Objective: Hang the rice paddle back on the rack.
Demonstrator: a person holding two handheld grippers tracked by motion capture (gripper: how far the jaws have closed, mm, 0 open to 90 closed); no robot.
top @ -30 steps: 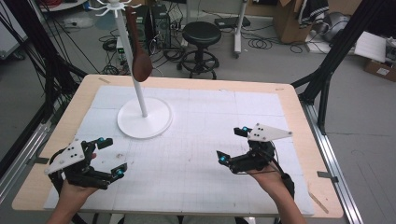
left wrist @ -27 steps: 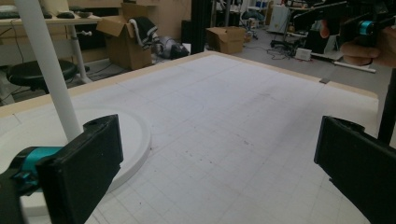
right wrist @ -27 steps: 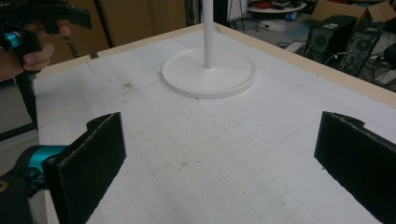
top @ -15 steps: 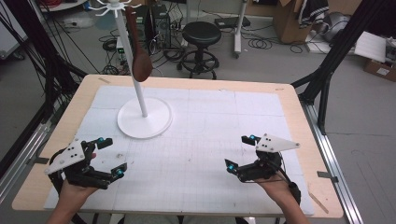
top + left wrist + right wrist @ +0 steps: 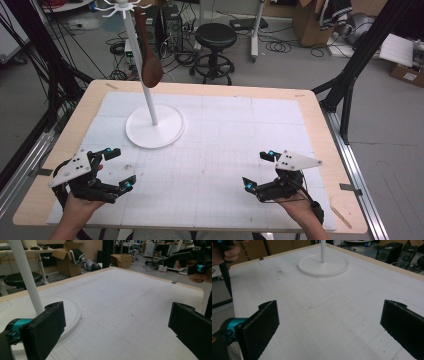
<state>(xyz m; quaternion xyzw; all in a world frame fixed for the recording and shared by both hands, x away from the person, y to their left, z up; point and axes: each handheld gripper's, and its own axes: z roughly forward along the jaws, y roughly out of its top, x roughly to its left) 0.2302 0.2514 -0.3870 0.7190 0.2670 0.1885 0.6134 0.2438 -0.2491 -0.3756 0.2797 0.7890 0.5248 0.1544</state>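
A white stand (image 5: 155, 127) with a round base and a thin pole rises at the table's back left. A brown wooden spoon (image 5: 148, 67) hangs from the hooks at its top. My left gripper (image 5: 116, 169) rests low at the front left, open and empty. My right gripper (image 5: 260, 170) sits at the front right, also open and empty. In the left gripper view the stand's base (image 5: 70, 315) and pole lie just beyond the left jaw. The right gripper view looks across the mat to the stand's base (image 5: 323, 265).
A white gridded mat (image 5: 220, 145) covers the wooden table (image 5: 320, 125). Behind the table stand a black stool (image 5: 215, 37), cardboard boxes and cables on the floor. Black frame legs flank both sides.
My right gripper has drawn back toward the front edge and a little to the right. The left gripper has barely moved.
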